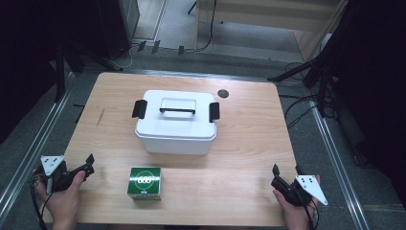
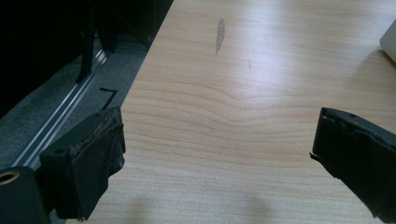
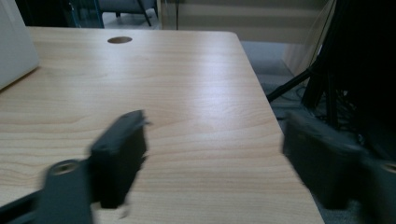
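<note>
The wooden surface (image 1: pixel 249 143) carries a white lidded storage box (image 1: pixel 175 122) at centre, latches shut, and a small green carton (image 1: pixel 145 183) just in front, printed "666". Both the left hand-held gripper (image 1: pixel 87 165) and right hand-held gripper (image 1: pixel 286 175) hover wide and empty at the near corners. Best approach: reach squarely for each black latch (image 1: pixel 139 109).

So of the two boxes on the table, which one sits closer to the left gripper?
The small green box, near the table's front edge just right of the left gripper. The white lidded box with black latches stands farther back, mid-table.
</note>
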Demonstrator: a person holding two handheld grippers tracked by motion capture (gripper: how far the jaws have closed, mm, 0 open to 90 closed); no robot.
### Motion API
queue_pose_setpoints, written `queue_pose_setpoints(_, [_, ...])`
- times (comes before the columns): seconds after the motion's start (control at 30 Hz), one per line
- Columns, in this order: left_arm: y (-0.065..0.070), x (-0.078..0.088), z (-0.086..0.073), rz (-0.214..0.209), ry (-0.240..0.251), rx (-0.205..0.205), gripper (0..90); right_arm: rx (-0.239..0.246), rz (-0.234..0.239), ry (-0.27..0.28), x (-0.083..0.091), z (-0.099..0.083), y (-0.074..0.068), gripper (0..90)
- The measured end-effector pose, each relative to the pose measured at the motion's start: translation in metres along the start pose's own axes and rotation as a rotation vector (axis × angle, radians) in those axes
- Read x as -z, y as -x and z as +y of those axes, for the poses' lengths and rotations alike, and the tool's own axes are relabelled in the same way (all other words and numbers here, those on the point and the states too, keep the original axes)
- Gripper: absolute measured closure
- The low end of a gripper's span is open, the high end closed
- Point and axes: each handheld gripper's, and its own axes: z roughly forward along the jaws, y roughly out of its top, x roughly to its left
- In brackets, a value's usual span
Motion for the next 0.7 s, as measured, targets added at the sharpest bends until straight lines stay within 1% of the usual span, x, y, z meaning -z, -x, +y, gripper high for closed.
queue_pose_setpoints(0.1, [0.001, 0.000, 0.000, 0.002, 0.003, -0.003, 4.4, 0.005, 0.009, 0.004, 0.001, 0.000, 0.000, 31.5])
queue_pose_setpoints(0.13, [0.001, 0.001, 0.000, 0.007, 0.001, -0.009, 5.0, 0.008, 0.028, 0.013, 0.002, 0.000, -0.001, 41.5])
queue_pose_setpoints(0.17, [0.001, 0.001, 0.000, 0.007, 0.001, -0.009, 5.6, 0.008, 0.028, 0.013, 0.002, 0.000, -0.001, 41.5])
queue_pose_setpoints(0.2, [0.002, 0.002, 0.000, 0.013, 0.002, -0.014, 6.4, 0.020, 0.051, 0.015, 0.002, 0.000, -0.002, 47.6])
queue_pose_setpoints(0.23, [0.002, 0.002, 0.000, 0.013, 0.002, -0.014, 7.4, 0.029, 0.059, 0.014, 0.002, 0.000, -0.003, 50.0])
queue_pose_setpoints(0.27, [0.003, 0.002, 0.000, 0.028, 0.007, -0.014, 9.4, 0.047, 0.071, 0.011, 0.002, 0.000, -0.006, 52.2])
queue_pose_setpoints(0.3, [0.004, 0.002, 0.000, 0.042, 0.009, -0.013, 14.2, 0.055, 0.078, 0.008, 0.003, 0.000, -0.008, 53.9])
queue_pose_setpoints(0.33, [0.004, 0.002, 0.000, 0.042, 0.009, -0.013, 16.3, 0.055, 0.078, 0.008, 0.003, 0.000, -0.008, 53.9])
queue_pose_setpoints(0.37, [0.004, 0.004, 0.001, 0.024, 0.008, 0.016, 19.6, 0.072, 0.088, -0.004, 0.003, 0.001, -0.014, 57.8])
queue_pose_setpoints(0.4, [0.004, 0.004, 0.001, 0.024, 0.008, 0.016, 24.4, 0.068, 0.106, -0.009, 0.003, 0.002, -0.017, 59.2])
queue_pose_setpoints(0.43, [0.008, 0.008, 0.001, 0.018, 0.005, 0.021, 27.2, 0.055, 0.120, -0.012, 0.004, 0.004, -0.020, 61.0])
queue_pose_setpoints(0.47, [0.011, 0.011, 0.001, 0.018, 0.002, 0.018, 31.8, 0.058, 0.127, -0.006, 0.004, 0.005, -0.024, 63.5])
queue_pose_setpoints(0.5, [0.011, 0.011, 0.001, 0.018, 0.002, 0.018, 36.0, 0.067, 0.131, -0.011, 0.005, 0.007, -0.029, 66.0])
queue_pose_setpoints(0.53, [0.017, 0.019, 0.000, -0.008, 0.002, 0.020, 39.8, 0.075, 0.143, -0.011, 0.007, 0.010, -0.034, 68.0])
queue_pose_setpoints(0.6, [0.023, 0.026, -0.001, -0.027, -0.002, 0.016, 47.0, 0.086, 0.174, -0.007, 0.009, 0.013, -0.045, 69.4])
queue_pose_setpoints(0.63, [0.023, 0.026, -0.001, -0.027, -0.002, 0.016, 49.5, 0.086, 0.174, -0.007, 0.009, 0.013, -0.045, 69.4])
queue_pose_setpoints(0.67, [0.032, 0.033, -0.001, -0.049, -0.019, 0.002, 52.5, 0.080, 0.209, -0.011, 0.012, 0.015, -0.057, 71.4])
queue_pose_setpoints(0.7, [0.032, 0.033, -0.001, -0.049, -0.019, 0.002, 54.9, 0.080, 0.209, -0.011, 0.012, 0.015, -0.057, 71.4])
